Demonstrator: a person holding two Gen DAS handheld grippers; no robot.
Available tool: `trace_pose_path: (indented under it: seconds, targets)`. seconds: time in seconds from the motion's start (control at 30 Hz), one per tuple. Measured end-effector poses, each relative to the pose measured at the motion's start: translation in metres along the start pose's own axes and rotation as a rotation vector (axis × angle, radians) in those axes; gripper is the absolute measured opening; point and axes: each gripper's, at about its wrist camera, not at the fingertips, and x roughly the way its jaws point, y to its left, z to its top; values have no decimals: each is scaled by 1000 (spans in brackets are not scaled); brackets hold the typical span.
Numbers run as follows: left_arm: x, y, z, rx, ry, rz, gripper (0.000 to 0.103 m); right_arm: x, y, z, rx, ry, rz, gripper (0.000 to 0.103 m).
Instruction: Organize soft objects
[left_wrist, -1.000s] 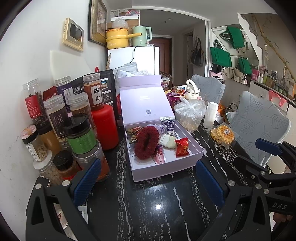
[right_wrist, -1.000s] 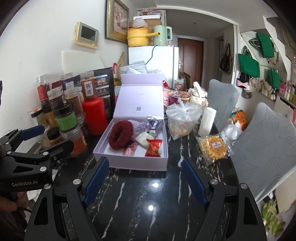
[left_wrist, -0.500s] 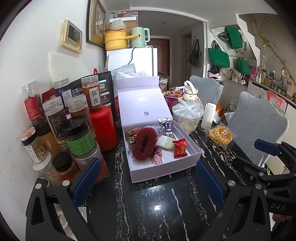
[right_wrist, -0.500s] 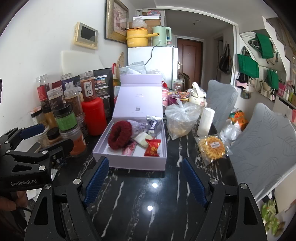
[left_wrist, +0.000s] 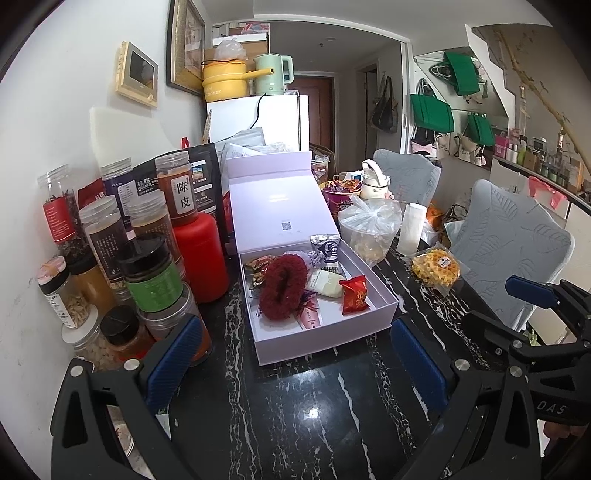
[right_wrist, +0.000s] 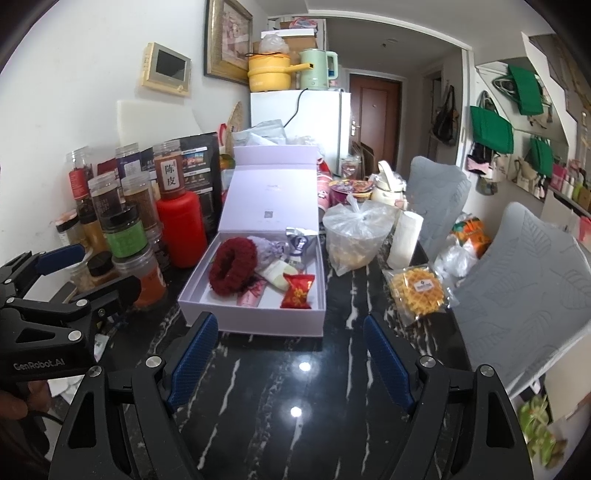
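Observation:
An open pale lilac box (left_wrist: 325, 332) (right_wrist: 251, 321) with its lid standing up sits on the black marble table. Inside lie a fuzzy dark red scrunchie (left_wrist: 282, 288) (right_wrist: 232, 266), a red candy packet (left_wrist: 354, 295) (right_wrist: 298, 291), a cream sachet (left_wrist: 327, 282), a pink tube (left_wrist: 308, 317) and a silver packet (left_wrist: 327, 247). My left gripper (left_wrist: 295, 354) hovers open in front of the box with nothing between its blue pads. My right gripper (right_wrist: 288, 354) is open too, just short of the box's near wall. Each gripper shows at the edge of the other's view.
Several spice jars (left_wrist: 147, 273) and a red bottle (left_wrist: 201, 254) crowd the left wall. A tied plastic bag (right_wrist: 354, 236), a paper roll (right_wrist: 404, 236) and a wrapped waffle (right_wrist: 417, 288) lie right of the box. Grey chairs (right_wrist: 524, 295) stand along the table's right edge.

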Motion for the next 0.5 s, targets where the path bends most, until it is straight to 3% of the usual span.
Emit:
trace_pose_path:
  seconds: [0.5]
  targets:
    - [3, -9, 3, 7, 7, -26, 103, -1, -7, 0, 4, 3, -18, 82]
